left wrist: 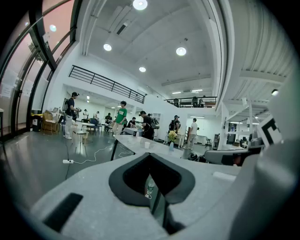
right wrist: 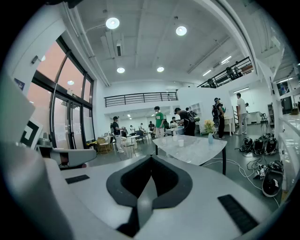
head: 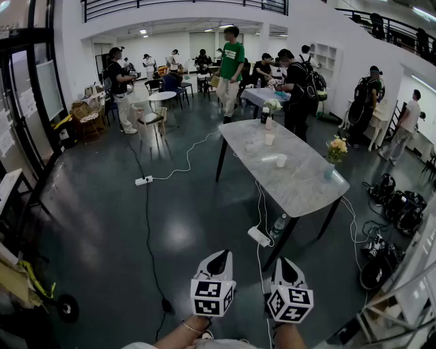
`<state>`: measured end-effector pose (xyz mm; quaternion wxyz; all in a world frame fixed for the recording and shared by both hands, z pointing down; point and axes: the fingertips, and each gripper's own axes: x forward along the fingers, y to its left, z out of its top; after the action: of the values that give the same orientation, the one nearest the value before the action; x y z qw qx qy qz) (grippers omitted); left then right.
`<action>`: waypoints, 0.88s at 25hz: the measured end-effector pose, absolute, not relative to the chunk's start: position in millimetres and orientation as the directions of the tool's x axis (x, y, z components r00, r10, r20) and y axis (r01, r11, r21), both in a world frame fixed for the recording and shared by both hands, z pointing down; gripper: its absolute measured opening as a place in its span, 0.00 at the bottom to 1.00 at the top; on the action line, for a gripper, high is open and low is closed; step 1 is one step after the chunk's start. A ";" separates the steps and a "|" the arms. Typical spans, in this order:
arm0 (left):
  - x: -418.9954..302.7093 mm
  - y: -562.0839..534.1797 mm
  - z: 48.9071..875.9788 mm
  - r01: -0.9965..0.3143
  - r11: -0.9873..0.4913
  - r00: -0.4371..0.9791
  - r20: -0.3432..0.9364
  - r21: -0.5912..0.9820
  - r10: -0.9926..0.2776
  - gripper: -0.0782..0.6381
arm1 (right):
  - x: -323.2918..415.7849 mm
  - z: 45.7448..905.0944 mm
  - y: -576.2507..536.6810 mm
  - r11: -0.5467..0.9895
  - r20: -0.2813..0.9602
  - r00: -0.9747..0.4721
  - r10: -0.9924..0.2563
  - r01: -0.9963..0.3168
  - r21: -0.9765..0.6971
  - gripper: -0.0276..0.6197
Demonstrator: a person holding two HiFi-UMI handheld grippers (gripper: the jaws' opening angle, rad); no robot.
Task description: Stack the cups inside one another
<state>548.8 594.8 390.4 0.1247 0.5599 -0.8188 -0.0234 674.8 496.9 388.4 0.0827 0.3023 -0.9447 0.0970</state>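
Across the dark hall floor [head: 102, 225], the marble counter [head: 300, 180] carries the cups [head: 281, 161], well apart from both grippers. The left gripper [head: 219, 258] and right gripper [head: 287, 264] keep fingers clenched, empty. Stacking looks unstarted; next comes approaching the counter and opening over one cup.

Big open-plan lab/workspace, 2 levels: mezzanine railing [head: 184, 5] up top, polished dark floor [head: 102, 225] w/ cables [head: 187, 160] & a power strip [head: 144, 180], marble-top table [head: 300, 184], people [head: 231, 65] round desks (gear [head: 402, 208] heaped at right).
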 end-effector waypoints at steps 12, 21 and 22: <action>527.8 589.0 401.5 -0.926 0.343 -0.312 0.190 0.157 -0.931 0.10 | 663.0 406.0 495.7 0.772 0.236 -0.782 -0.577 -0.616 -0.154 0.05; 482.8 592.6 409.2 -0.928 0.335 -0.302 0.196 0.163 -0.933 0.10 | 633.9 413.8 486.0 0.728 0.254 -0.741 -0.622 -0.666 -0.161 0.05; 476.9 594.1 409.9 -0.927 0.337 -0.304 0.198 0.165 -0.932 0.10 | 629.3 413.8 486.5 0.726 0.255 -0.739 -0.624 -0.668 -0.161 0.05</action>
<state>476.9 594.1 409.9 0.1295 0.5755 -0.8074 -0.0096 629.3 486.5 413.8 0.0916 0.3493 -0.9245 0.1218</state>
